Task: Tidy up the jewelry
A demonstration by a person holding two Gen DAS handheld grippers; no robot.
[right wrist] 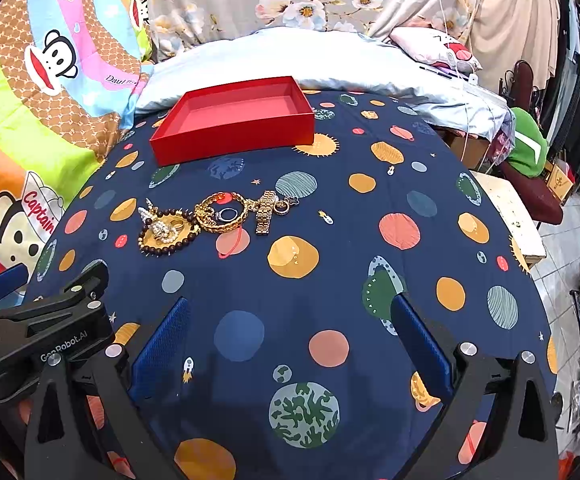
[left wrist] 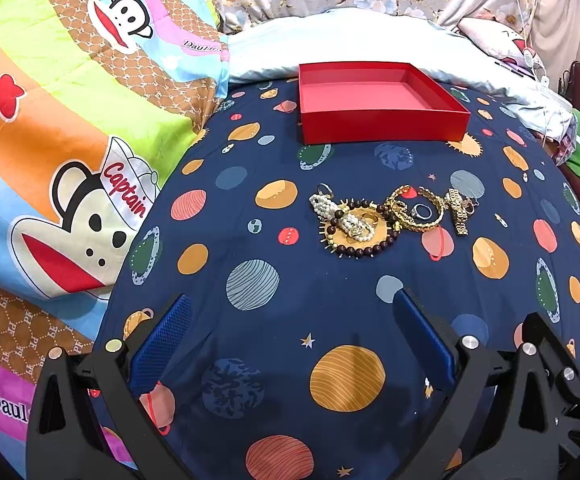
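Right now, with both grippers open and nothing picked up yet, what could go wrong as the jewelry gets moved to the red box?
1. The pearl bracelet lies inside the dark bead bracelet, overlapping it, so lifting one may drag the other.
2. The gold chain bracelet encircles a small ring; the ring could be flung or lost on the busy patterned bedsheet.
3. The red box sits on soft bedding and might tip if pressed.

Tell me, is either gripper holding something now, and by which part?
Nothing is held: left gripper and right gripper are both open and empty.
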